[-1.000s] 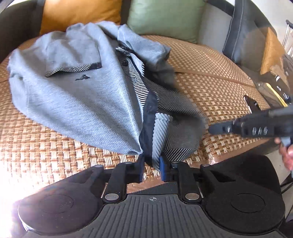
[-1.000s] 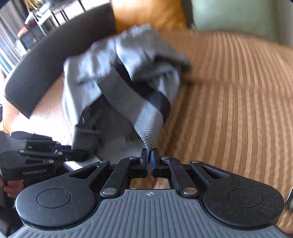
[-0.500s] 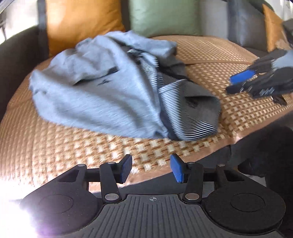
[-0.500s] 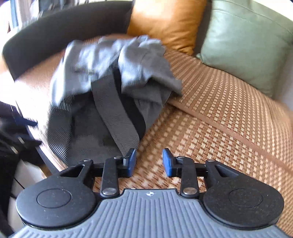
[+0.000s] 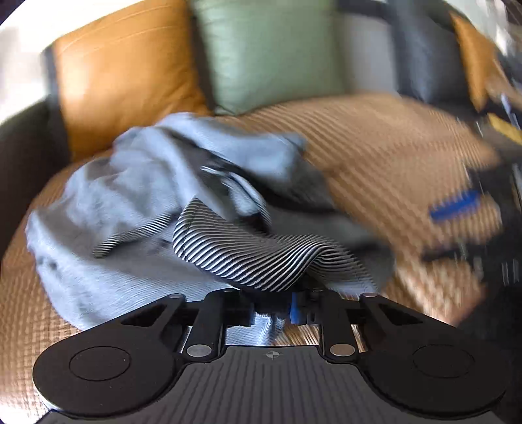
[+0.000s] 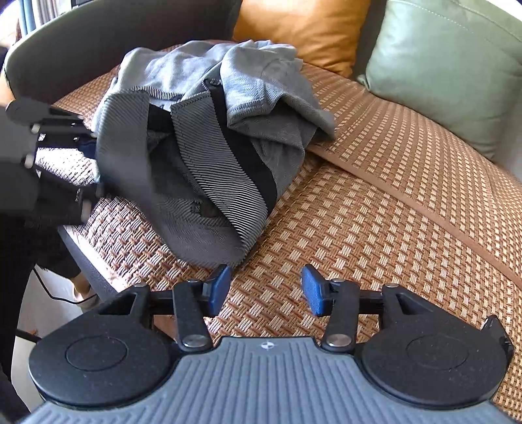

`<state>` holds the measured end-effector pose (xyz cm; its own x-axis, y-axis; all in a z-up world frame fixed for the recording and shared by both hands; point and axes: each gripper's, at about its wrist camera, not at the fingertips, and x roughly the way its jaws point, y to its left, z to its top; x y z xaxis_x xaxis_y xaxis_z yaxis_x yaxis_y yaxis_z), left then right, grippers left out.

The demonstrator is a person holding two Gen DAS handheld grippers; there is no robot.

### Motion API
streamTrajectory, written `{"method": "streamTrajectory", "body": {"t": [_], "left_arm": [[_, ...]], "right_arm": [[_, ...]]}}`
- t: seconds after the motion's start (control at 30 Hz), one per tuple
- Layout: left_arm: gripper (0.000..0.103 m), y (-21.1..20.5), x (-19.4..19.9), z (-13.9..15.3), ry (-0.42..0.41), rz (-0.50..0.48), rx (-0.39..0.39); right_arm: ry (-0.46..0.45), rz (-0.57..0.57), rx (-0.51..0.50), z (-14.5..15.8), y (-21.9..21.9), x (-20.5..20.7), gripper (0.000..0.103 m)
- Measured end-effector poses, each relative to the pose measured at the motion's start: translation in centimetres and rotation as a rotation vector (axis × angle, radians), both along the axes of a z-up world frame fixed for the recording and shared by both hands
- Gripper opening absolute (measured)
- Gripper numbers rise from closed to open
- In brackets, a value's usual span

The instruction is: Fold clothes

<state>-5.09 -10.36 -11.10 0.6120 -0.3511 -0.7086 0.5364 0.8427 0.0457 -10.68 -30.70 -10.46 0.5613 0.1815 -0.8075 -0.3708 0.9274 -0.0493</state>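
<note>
A grey shirt [image 5: 137, 195] with striped trim lies bunched on the woven sofa mat [image 5: 385, 143]; it also shows in the right wrist view [image 6: 202, 137]. My left gripper [image 5: 272, 310] is shut on a striped fold of the shirt [image 5: 261, 257] at its near edge. In the right wrist view the left gripper [image 6: 88, 163] reaches into the shirt's left side. My right gripper [image 6: 264, 290] is open and empty over the mat, just in front of the shirt's near corner. It shows blurred at the right of the left wrist view [image 5: 456, 208].
An orange cushion [image 6: 303, 26] and a green cushion [image 6: 450, 65] lean on the sofa back. A dark armrest [image 6: 81, 42] curves behind the shirt. The sofa's front edge [image 6: 88, 257] drops off at the left. Woven mat stretches right of the shirt.
Both grippers let go of the shirt and drew back. The left gripper has since moved in and shut on a striped fold. The right gripper stays open.
</note>
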Motion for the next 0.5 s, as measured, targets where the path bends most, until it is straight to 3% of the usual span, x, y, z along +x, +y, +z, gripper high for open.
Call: {"method": "streamTrajectory", "body": {"t": [0.1,0.23,0.4,0.5], "left_arm": [[0.013,2.3,2.6,1.7,0.011,0.097,-0.085],[0.013,4.3,4.6,3.2,0.008,0.145,-0.128],[0.014,4.5,6.2,4.5,0.006,0.143,-0.170],[0.014,4.2,7.2,4.9,0.005,0.131,-0.189]], "right_arm": [[-0.017,0.038,-0.008,0.2,0.6,0.4,0.062],[-0.070,0.115,-0.038,0.3,2.4,1.7,0.067],[-0.160,0.235,-0.062,0.1,5.4,2.8,0.067],[-0.250,0.321,-0.129,-0.9,7.7,2.6,0.071]]}}
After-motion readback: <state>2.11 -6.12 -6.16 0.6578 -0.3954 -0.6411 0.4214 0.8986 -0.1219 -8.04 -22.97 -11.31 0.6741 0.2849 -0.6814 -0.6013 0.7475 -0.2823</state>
